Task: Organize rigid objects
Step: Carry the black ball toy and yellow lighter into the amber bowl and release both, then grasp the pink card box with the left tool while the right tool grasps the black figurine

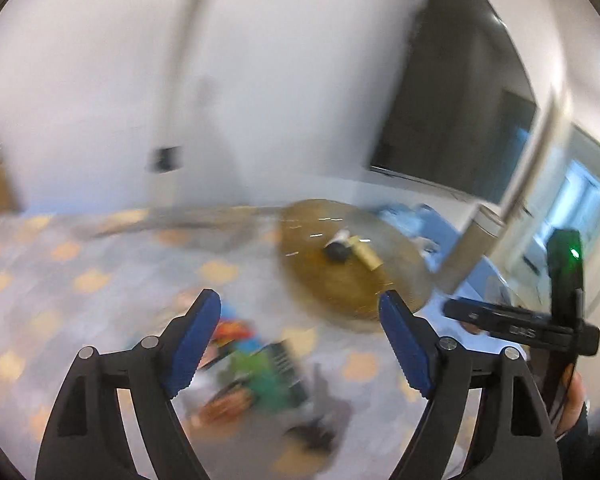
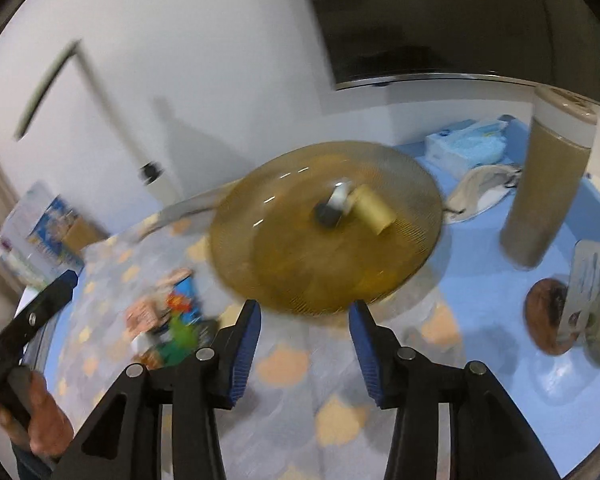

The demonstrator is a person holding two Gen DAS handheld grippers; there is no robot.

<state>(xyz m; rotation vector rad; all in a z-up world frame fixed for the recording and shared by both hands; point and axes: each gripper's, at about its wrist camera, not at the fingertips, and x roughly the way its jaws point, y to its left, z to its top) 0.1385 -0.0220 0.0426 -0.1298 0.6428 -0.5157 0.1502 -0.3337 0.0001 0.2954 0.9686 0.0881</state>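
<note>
My left tongs stand wide apart with nothing between them; my right tongs are apart too, narrower, and empty. One amber glass plate sits on the patterned cloth just beyond both. On the plate lie one yellow tube (on its side, long axis running from plate centre toward the right rim) and one small dark-capped bottle touching it. One tall brown cylinder stands upright to the right.
</note>
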